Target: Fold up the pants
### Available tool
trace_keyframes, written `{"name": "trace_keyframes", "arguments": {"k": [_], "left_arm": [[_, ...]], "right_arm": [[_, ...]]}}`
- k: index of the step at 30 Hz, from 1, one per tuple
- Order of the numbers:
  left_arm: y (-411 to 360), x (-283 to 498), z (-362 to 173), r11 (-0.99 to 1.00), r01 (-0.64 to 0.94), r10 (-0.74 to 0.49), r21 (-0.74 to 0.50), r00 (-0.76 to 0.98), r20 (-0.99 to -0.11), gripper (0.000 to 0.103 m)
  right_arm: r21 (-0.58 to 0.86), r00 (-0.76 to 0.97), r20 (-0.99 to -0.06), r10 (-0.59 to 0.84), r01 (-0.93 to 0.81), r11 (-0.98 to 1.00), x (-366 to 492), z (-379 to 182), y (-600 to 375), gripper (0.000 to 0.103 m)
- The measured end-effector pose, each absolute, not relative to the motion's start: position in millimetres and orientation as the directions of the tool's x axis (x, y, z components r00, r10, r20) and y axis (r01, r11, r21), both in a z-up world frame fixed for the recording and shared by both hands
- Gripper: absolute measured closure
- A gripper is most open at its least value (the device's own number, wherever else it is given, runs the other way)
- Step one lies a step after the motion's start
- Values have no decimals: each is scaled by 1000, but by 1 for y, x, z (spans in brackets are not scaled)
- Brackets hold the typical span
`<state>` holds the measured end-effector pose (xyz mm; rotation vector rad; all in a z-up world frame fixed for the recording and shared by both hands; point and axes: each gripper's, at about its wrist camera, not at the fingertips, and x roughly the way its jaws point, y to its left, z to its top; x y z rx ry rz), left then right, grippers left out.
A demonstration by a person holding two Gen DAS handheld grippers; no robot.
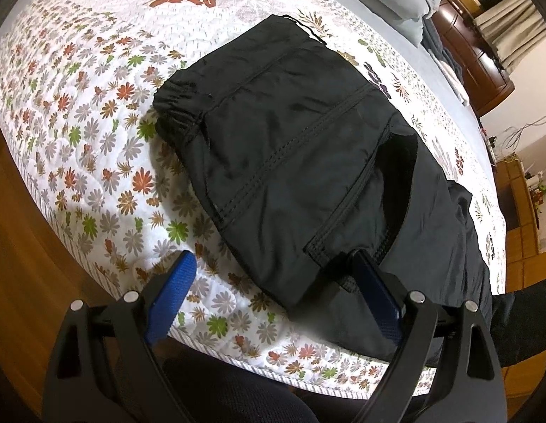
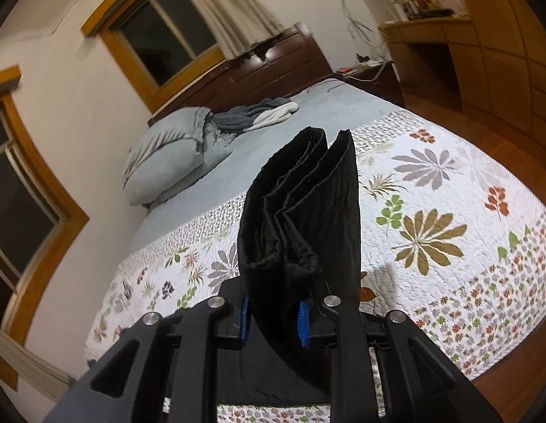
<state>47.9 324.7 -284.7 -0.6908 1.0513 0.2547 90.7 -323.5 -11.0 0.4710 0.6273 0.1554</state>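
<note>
Black pants lie folded on the floral quilt near the bed's front edge, waistband at the far end. My left gripper is open; its left blue finger is over the quilt, and its right finger lies against the near hem of the pants. My right gripper is shut on a bunched stack of black pants layers, which stand up between its blue pads above the quilt.
A grey pillow and a grey-white towel lie at the head of the bed by a dark wooden headboard. Wooden floor surrounds the bed. A wooden desk stands at the far right.
</note>
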Motion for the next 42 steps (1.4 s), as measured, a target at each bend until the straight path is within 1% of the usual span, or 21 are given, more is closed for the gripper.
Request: {"name": "trace_keyframes", "arguments": {"k": [13, 25, 35, 42], "left_arm": [[329, 45, -287, 756, -508, -139, -413, 492, -860, 13], [326, 47, -285, 768, -504, -123, -395, 490, -863, 13], [323, 52, -283, 778, -497, -114, -383, 487, -866, 13], [323, 53, -283, 779, -497, -114, -383, 487, -866, 13]], "right_arm": [[358, 774, -564, 286, -83, 930, 98, -7, -261, 82], [339, 734, -588, 339, -157, 928, 107, -21, -207, 82], [230, 687, -650, 325, -230, 946, 114, -44, -144, 82], [130, 661, -697, 277, -264, 956, 112, -66, -107, 83]]}}
